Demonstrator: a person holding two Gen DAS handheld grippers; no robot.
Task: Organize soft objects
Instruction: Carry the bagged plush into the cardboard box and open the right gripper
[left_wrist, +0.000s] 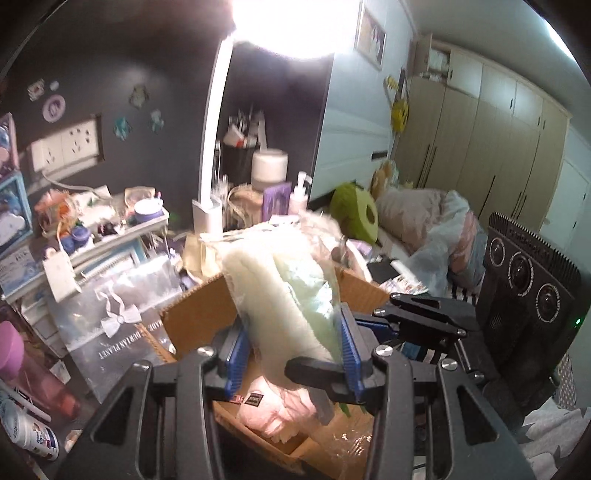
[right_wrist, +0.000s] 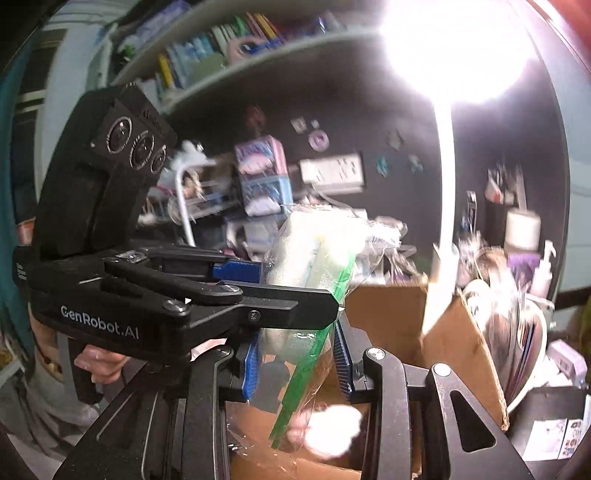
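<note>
A pale fluffy item in a clear plastic bag (left_wrist: 284, 295) stands tilted above an open cardboard box (left_wrist: 195, 314). My left gripper (left_wrist: 291, 354) is shut on the bag's lower part. The right gripper's fingers (left_wrist: 332, 373) reach in from the right and clamp the same bag. In the right wrist view the bag (right_wrist: 310, 258) has a green strip; my right gripper (right_wrist: 299, 362) is shut on its lower end, and the left gripper (right_wrist: 258, 288) clamps it from the left. A pink plush item (left_wrist: 273, 410) lies inside the box (right_wrist: 391, 306).
A cluttered desk surrounds the box: a white lamp post (left_wrist: 212, 147), a shelf of trinkets (left_wrist: 110, 229), a grey gift bag (left_wrist: 107, 332), bottles (left_wrist: 29, 432). A bed with plush toys (left_wrist: 358, 214) and wardrobes (left_wrist: 498, 147) lie to the right.
</note>
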